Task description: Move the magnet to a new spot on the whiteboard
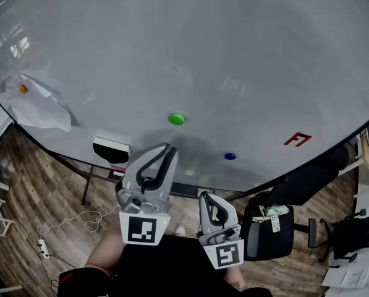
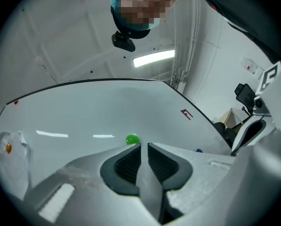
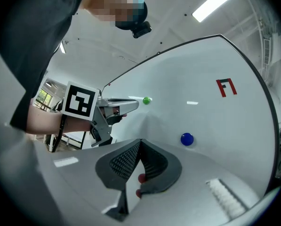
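We see the green magnet (image 1: 177, 119) on the whiteboard (image 1: 233, 54), just beyond our left gripper (image 2: 144, 146): fingers (image 2: 128, 164) a crack apart, empty. Right gripper (image 3: 139, 142) closed, empty. We can't tell whether the move is done or still pending.

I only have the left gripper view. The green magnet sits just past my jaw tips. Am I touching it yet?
Observer: No. From the head view, the left hand-held gripper is short of the green magnet, with bare whiteboard between them.
Operator: And the other one?
Observer: The right hand-held gripper, in its own view, has its jaws together, with the blue magnet to their right.
Operator: Anything beside me lower down?
Observer: A black-and-white block, perhaps an eraser, sits at the board's lower edge, left of your gripper.
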{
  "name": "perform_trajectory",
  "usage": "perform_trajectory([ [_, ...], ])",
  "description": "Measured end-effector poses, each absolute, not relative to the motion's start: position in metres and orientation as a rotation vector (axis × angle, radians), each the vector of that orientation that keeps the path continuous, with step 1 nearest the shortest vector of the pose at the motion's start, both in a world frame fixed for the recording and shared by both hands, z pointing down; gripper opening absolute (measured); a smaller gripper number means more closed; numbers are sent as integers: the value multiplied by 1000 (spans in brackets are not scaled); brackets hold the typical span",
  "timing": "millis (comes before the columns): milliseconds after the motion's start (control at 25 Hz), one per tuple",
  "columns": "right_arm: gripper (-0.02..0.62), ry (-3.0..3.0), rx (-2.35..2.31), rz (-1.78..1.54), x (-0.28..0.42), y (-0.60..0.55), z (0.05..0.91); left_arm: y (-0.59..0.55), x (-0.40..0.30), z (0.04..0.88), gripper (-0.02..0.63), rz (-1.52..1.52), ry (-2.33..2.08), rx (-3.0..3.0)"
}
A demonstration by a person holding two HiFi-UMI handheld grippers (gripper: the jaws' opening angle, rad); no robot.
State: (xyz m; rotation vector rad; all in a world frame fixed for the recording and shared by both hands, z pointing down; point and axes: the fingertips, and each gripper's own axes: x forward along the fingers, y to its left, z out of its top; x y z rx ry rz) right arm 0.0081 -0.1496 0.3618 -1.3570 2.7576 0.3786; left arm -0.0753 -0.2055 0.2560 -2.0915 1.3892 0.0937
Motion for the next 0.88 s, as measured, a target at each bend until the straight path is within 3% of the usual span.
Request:
perform_trajectory([
  [600,3,2704,-1524,389,20,-152,365,-231,-76,230,161,183,1405,-2078],
  [880,3,2674,-1574,386,27,-153,365,-240,-73,222,163,182,1420,-2058],
])
